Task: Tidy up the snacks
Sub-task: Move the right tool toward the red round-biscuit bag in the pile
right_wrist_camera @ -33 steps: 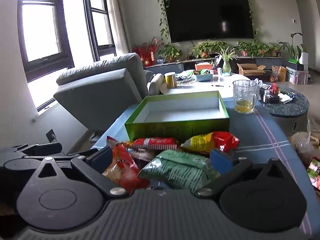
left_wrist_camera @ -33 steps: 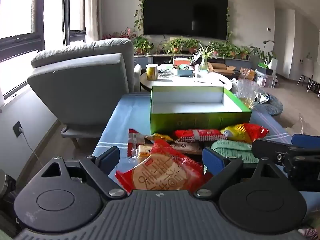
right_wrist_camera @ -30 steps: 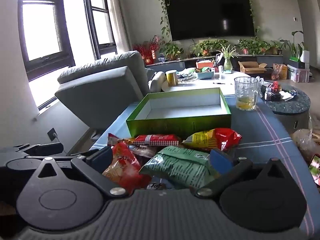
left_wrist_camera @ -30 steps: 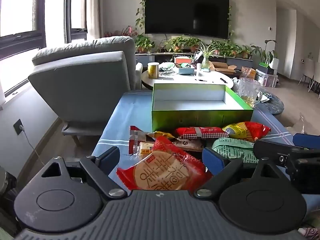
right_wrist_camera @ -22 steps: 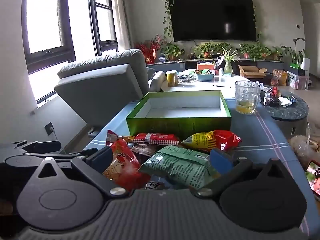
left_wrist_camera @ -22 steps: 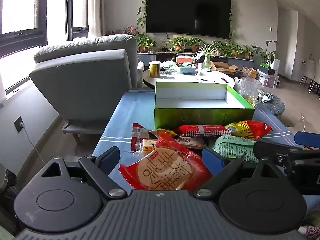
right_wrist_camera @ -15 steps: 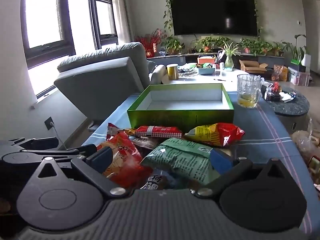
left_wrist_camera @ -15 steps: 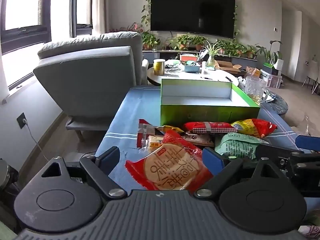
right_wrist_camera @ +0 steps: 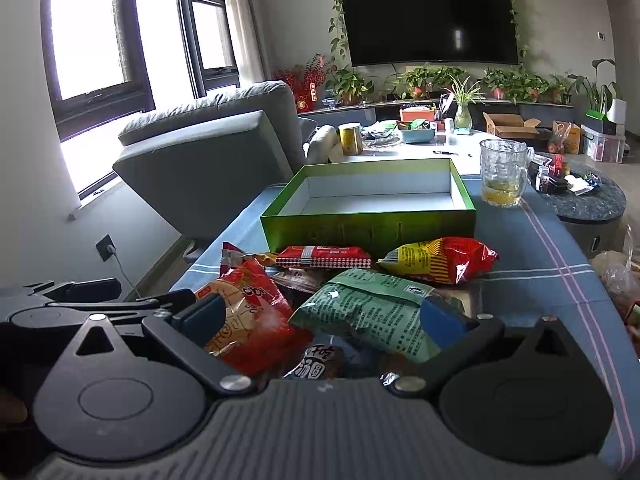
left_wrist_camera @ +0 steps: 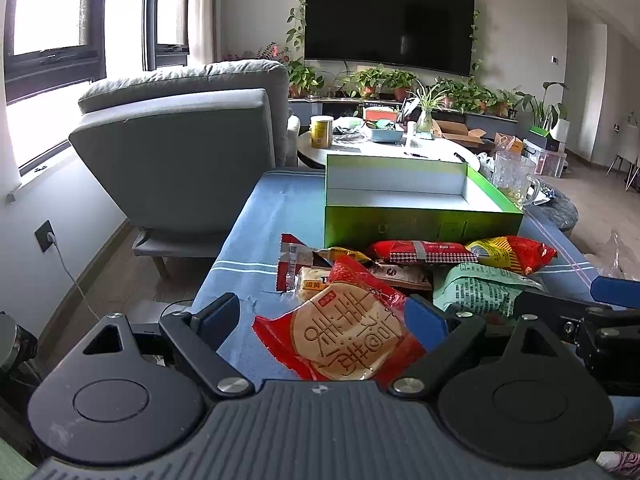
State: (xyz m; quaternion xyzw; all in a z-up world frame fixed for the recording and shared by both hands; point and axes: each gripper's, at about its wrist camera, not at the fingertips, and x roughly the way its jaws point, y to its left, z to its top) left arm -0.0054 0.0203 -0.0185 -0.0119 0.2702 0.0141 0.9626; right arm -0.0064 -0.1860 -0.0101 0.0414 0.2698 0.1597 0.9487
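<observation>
A pile of snack packs lies on the blue tablecloth in front of an empty green box (left_wrist_camera: 420, 222) (right_wrist_camera: 372, 228). My left gripper (left_wrist_camera: 320, 316) is open, its fingers either side of a red round-cracker pack (left_wrist_camera: 344, 332) (right_wrist_camera: 248, 320). My right gripper (right_wrist_camera: 320, 316) is open around a green pack (right_wrist_camera: 372, 312) (left_wrist_camera: 480, 290). Behind lie a long red pack (right_wrist_camera: 324, 256) (left_wrist_camera: 420, 252), a red-yellow pack (right_wrist_camera: 440, 258) (left_wrist_camera: 512, 252) and smaller packs.
A glass mug (right_wrist_camera: 502, 178) stands right of the box. A grey armchair (left_wrist_camera: 180, 160) is at the left beyond the table edge. A white round table (left_wrist_camera: 384, 146) with clutter is behind the box. A dark round side table (right_wrist_camera: 580, 200) is at the right.
Both grippers have drawn back slightly and shifted left, so the snacks and box sit further right in view. Both stay open. No pack has moved.
</observation>
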